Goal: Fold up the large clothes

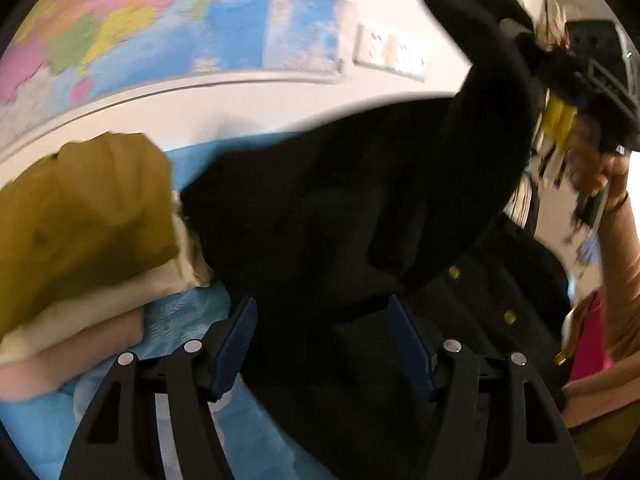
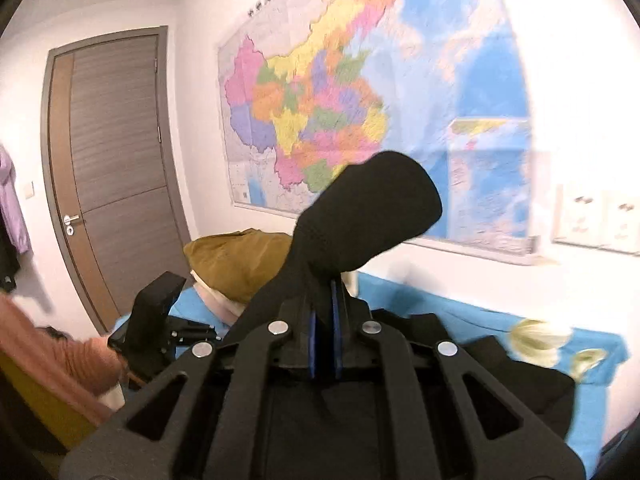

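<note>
stack: folded mustard cloth (image 1: 84,204) on cream and pink layers | left claw (image 1: 324,344) wide over black knit garment (image 1: 340,208) on blue sheet (image 1: 188,320) | right claw (image 2: 325,328) pinches its raised sleeve | wall: colourful map (image 2: 360,100), brown door (image 2: 116,172)

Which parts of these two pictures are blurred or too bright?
Left wrist view: the right tool and the hand under it smear with motion; the black garment shows almost no detail. Right wrist view: the wall map washes out toward the right; the sleeve is blurred.
</note>
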`<state>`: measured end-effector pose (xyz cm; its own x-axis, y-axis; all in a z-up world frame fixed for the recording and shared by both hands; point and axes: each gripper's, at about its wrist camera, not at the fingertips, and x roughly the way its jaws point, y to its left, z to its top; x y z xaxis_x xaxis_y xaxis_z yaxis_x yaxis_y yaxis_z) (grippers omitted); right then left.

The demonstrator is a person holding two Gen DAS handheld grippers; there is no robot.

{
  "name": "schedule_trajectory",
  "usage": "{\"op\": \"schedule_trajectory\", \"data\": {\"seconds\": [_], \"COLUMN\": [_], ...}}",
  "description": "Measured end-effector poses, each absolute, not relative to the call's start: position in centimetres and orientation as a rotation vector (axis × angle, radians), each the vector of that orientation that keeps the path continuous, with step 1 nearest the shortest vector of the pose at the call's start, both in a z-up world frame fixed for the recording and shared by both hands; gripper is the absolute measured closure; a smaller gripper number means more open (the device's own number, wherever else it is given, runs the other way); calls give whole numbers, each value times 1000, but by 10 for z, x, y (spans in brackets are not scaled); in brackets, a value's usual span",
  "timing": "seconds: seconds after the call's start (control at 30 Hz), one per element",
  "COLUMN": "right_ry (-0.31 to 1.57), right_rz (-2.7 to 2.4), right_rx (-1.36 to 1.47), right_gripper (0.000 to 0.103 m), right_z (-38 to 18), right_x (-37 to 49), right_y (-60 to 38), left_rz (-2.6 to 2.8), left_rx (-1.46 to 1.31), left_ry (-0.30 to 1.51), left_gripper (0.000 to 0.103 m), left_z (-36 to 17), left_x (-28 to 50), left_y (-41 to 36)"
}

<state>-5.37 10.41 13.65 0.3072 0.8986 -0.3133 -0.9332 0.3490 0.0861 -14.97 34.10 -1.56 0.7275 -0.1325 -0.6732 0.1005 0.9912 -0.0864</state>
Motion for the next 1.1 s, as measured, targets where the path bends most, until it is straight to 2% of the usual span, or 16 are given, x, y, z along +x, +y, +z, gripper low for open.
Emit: {"op": "schedule_trajectory", "data": {"seconds": [0.17,0.27,0.33,0.37,0.43,0.6,0.63,0.67,0.87,0.93,0.97,1.0,1.03,1.1], "right_ry": [608,803,833,840,832,818,820,835,946,1008,1036,1043,1030,936], "right_rz": [1048,929,894,892,859,791,794,790,819,846,858,888,913,921], "right_rx": [-221,-242,-200,-165,-77,127,137,149,112,80,50,35,9,-65], "right_gripper": [90,87,86,82,51,26,21,18,11,13,21,55,79,90], "right_z": [53,-4,-14,-14,-8,13,16,18,12,4,-1,-3,-2,14], "right_x": [-41,-40,-43,-44,-44,-20,-13,-4,40,49,53,52,50,40], "right_y": [64,32,13,5,-11,-32,-26,-17,28,43,51,54,57,58], "left_rz": [-109,-134,-167,-174,-153,-69,-77,-85,-168,-190,-195,-197,-195,-181], "left_rx": [12,-23,-72,-86,-81,72,124,165,319,349,358,358,351,323], "left_ry": [826,798,764,757,758,738,734,737,845,890,905,920,923,901], "left_gripper": [44,44,44,44,44,44,41,37,37,42,52,61,74,91], "left_z": [-39,-33,-22,-18,-11,1,2,1,-21,-33,-37,-42,-43,-40], "left_x": [-133,-133,-133,-131,-123,-87,-76,-66,-28,-20,-19,-18,-19,-22], "left_y": [331,339,347,350,353,331,323,319,311,313,312,313,313,316]}}
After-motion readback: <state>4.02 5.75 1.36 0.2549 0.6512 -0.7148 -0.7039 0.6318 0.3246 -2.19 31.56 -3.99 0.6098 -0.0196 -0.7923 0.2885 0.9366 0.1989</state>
